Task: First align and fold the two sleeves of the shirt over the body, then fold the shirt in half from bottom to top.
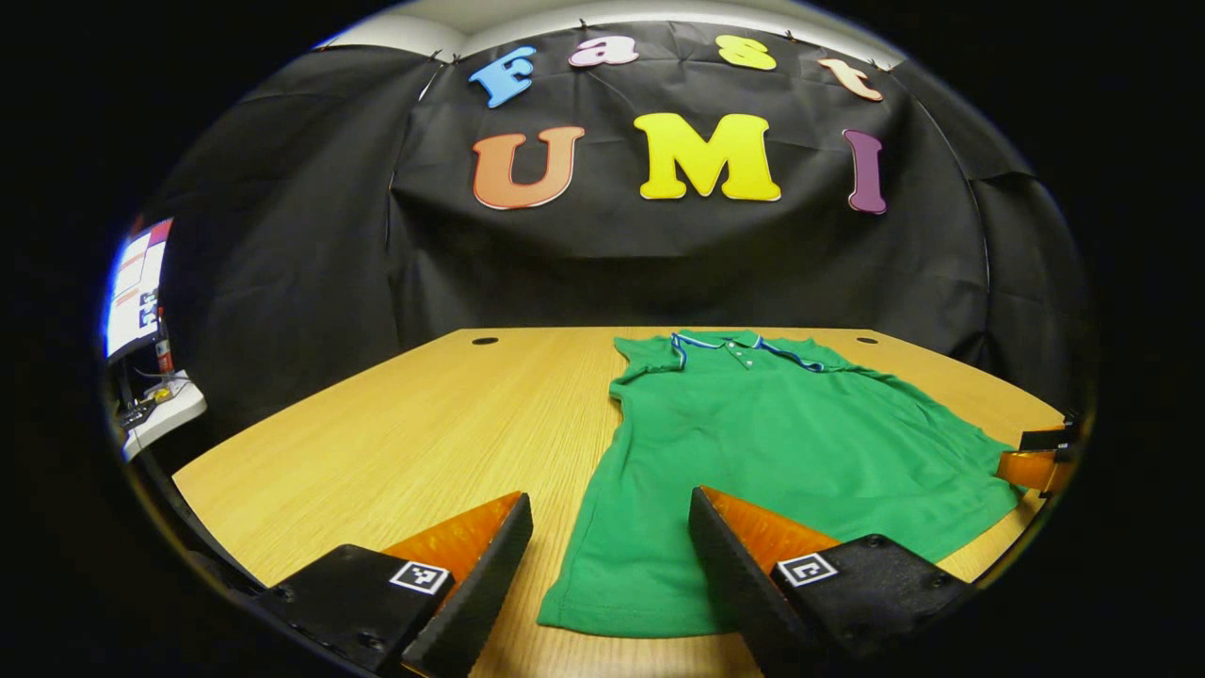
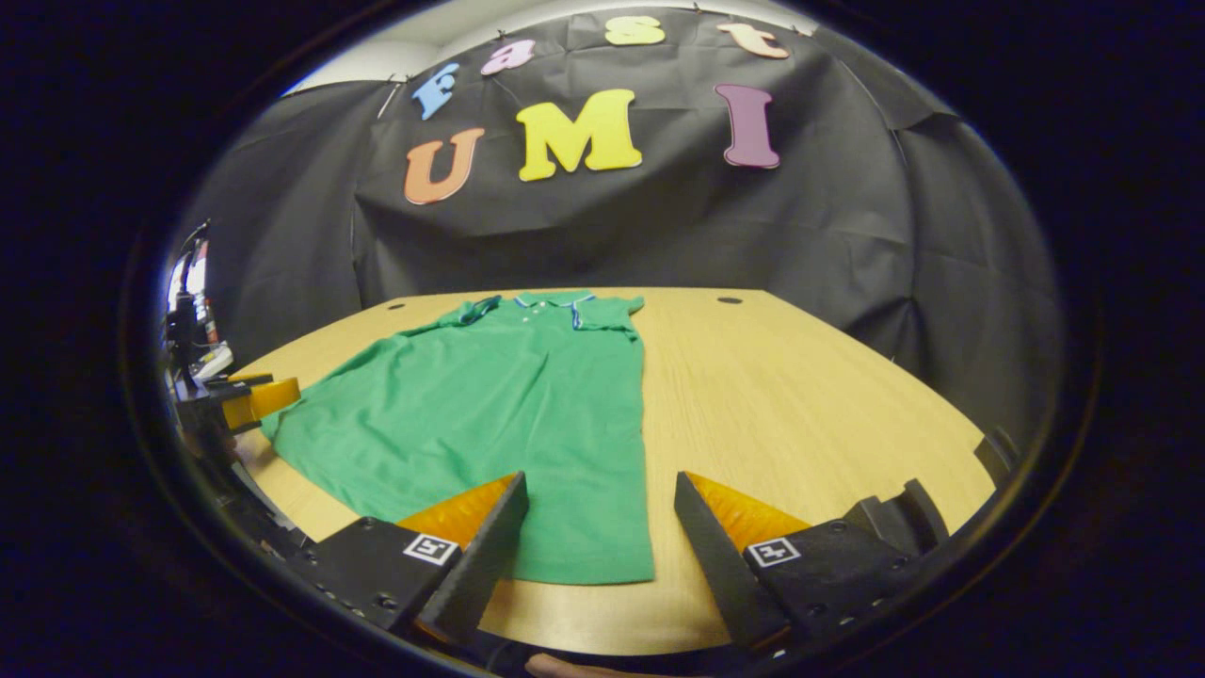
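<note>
- Two views, left gripper view first: left gripper (image 1: pixel 610 556) low over the near edge of the wooden tabletop (image 1: pixel 395 443), jaws spread wide, nothing between them
- its left finger is over bare wood, its right finger over the shirt's hem area; contact with the cloth can't be told
- green polo shirt (image 1: pixel 772 443) lies flat on the right half of the tabletop, collar (image 1: pixel 730 343) toward the far edge, hem toward the near edge
- collar has blue-white trim, small buttons on the placket
- shirt's left side runs straight; right side flares out toward the right edge of the tabletop
- right gripper (image 1: pixel 1040 461) peeks in at the right edge of the tabletop, just beside the shirt's lower right corner; its state can't be told from here
- monitor (image 1: pixel 136 287) off past the left edge of the table
- right gripper view: right gripper (image 2: pixel 598 527) low at the near edge of the tabletop (image 2: pixel 810 405), jaws wide apart and empty
- its left finger sits over the shirt's (image 2: pixel 490 414) near right corner, right finger over bare wood
- shirt lies on the left half here, collar (image 2: pixel 551 303) at the far edge, right side a straight line
- left gripper (image 2: pixel 249 395) at the left edge of the tabletop beside the shirt's spread corner; open or closed can't be told in this view
</note>
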The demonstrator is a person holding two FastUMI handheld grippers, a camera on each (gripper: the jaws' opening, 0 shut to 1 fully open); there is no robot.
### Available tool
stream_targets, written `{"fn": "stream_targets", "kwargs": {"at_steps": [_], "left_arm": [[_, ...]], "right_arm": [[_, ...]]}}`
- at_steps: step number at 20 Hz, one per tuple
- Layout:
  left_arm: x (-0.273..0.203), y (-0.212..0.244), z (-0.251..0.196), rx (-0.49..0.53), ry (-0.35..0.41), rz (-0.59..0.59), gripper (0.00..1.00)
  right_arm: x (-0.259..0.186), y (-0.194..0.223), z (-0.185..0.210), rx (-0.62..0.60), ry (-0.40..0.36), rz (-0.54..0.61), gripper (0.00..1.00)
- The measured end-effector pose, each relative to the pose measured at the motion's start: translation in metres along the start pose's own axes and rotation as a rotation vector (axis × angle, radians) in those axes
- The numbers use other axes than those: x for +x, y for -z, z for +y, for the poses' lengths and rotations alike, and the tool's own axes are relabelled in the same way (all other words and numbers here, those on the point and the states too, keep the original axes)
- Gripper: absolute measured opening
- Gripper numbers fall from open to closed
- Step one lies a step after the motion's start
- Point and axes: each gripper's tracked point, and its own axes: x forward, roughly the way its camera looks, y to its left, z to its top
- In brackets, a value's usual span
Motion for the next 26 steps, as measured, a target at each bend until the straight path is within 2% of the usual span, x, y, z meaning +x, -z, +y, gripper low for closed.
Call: {"fn": "stream_targets", "kwargs": {"at_steps": [3,5,7,8,9,10,11,12,13,14,15,16,18,19,22,26], "left_arm": [[0.004,0.016,0.001,-0.028,-0.001,0.067,1.0],[0.005,0.01,0.001,-0.016,-0.015,0.046,1.0],[0.005,0.014,0.002,0.002,-0.028,0.063,1.0],[0.007,0.014,0.0,0.0,-0.022,0.069,0.97],[0.009,0.014,0.001,-0.002,-0.026,0.076,0.79],[0.008,0.014,0.001,-0.004,-0.03,0.081,0.72],[0.008,0.014,0.0,-0.001,-0.029,0.085,0.59],[0.003,0.006,-0.006,0.003,-0.022,0.09,0.53],[0.003,0.006,-0.011,0.007,-0.011,0.094,0.41],[0.003,0.005,-0.014,0.004,-0.006,0.093,0.34],[0.003,0.005,-0.013,0.001,-0.008,0.093,0.17],[0.005,0.005,-0.014,-0.002,-0.007,0.09,0.11],[0.004,0.004,-0.015,0.0,0.0,0.093,0.08],[0.003,0.004,-0.015,-0.003,0.003,0.097,0.08],[0.0,0.001,-0.017,-0.032,0.013,0.107,0.07],[0.0,-0.01,-0.018,-0.019,0.013,0.103,0.08]], "right_arm": [[0.003,-0.001,0.002,-0.003,-0.002,-0.003,0.96],[0.004,0.0,0.006,-0.006,-0.012,-0.002,0.94],[0.003,0.001,0.01,-0.014,-0.026,-0.006,0.83],[0.004,0.002,0.012,-0.016,-0.031,-0.006,0.77],[0.004,0.001,0.014,-0.017,-0.039,-0.005,0.75],[0.005,0.001,0.017,-0.013,-0.048,-0.007,0.68],[0.005,0.001,0.021,-0.001,-0.057,-0.005,0.63],[0.005,0.002,0.022,0.014,-0.064,-0.004,0.5],[0.007,0.001,0.022,0.027,-0.069,-0.004,0.42],[0.01,0.002,0.022,0.038,-0.075,0.003,0.33],[0.012,0.002,0.023,0.046,-0.088,0.0,0.23],[0.012,0.002,0.025,0.046,-0.093,0.008,0.1],[0.011,-0.001,0.027,0.021,-0.096,0.014,0.06],[0.013,-0.002,0.027,0.017,-0.099,0.016,0.01],[0.011,-0.006,0.026,0.018,-0.117,0.02,0.0],[0.008,-0.022,0.026,0.025,-0.139,-0.006,0.0]]}}
